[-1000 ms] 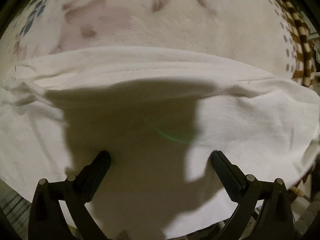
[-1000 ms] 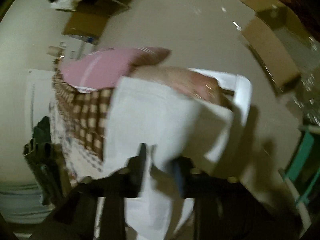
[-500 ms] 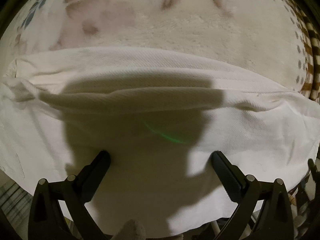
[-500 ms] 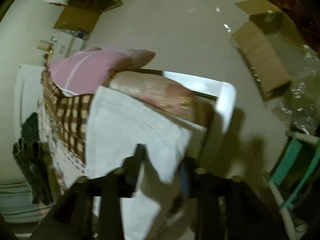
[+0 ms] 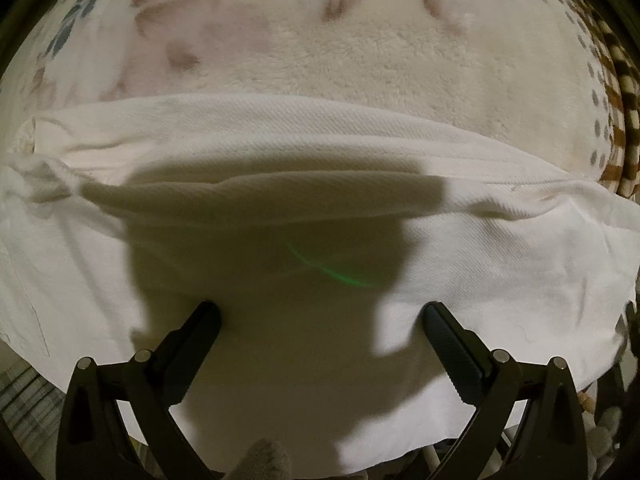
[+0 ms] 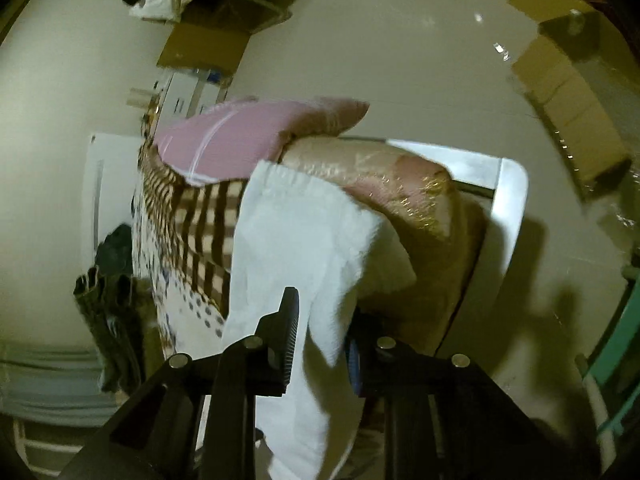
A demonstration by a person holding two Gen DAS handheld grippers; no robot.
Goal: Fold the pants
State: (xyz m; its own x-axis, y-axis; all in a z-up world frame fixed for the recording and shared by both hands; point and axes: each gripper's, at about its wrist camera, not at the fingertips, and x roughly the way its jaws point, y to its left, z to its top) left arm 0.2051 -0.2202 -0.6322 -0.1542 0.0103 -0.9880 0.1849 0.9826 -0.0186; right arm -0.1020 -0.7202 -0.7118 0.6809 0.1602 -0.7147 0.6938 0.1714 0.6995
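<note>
Across the fleecy blanket (image 5: 400,64) lie the white pants (image 5: 320,152), spread wide from left to right, with a long fold ridge running along their far half and the near edge hanging toward you. Your left gripper (image 5: 320,320) points straight down over the near half with its jaws spread wide and nothing between them; it looks placed to hold the cloth down while the other end is brought over. In the right wrist view, one end of the pants (image 6: 296,240) rises off the bed, and your right gripper (image 6: 320,320) has that cloth between its jaws, which are closing on it; the pads appear to press the fabric, so you have a pinch, probably to carry this end across for the fold. Beyond the lifted cloth sit a pink pillow (image 6: 240,136), a brown checked cover (image 6: 204,216) and the white bed frame (image 6: 508,192). Cardboard boxes (image 6: 568,104) lie on the floor farther off.
</note>
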